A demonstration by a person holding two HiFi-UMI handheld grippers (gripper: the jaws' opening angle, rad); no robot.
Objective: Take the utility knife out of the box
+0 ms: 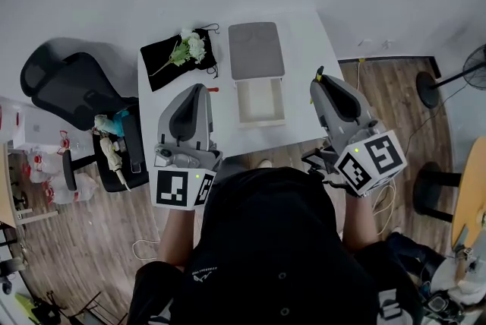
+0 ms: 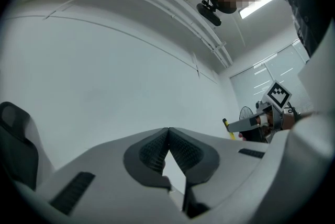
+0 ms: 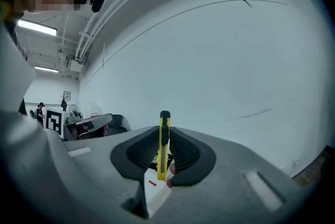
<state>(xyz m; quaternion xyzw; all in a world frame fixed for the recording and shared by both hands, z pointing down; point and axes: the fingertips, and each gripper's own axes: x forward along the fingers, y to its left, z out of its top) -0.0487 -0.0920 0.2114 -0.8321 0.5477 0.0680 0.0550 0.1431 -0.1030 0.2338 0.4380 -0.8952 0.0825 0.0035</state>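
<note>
A box stands on the white table: a grey sleeve with its white inner tray slid out toward me, showing a bare floor. My right gripper is lifted off to the right of the tray, shut on a yellow utility knife that stands upright between the pads. The knife's tip pokes out past the jaws. My left gripper hovers left of the tray, its jaws closed together with nothing in them. Both gripper views face the pale wall.
A black cloth with white flowers lies at the table's far left. A black office chair holding small items stands to the left. On the wood floor at right are a fan base, a stool and cables.
</note>
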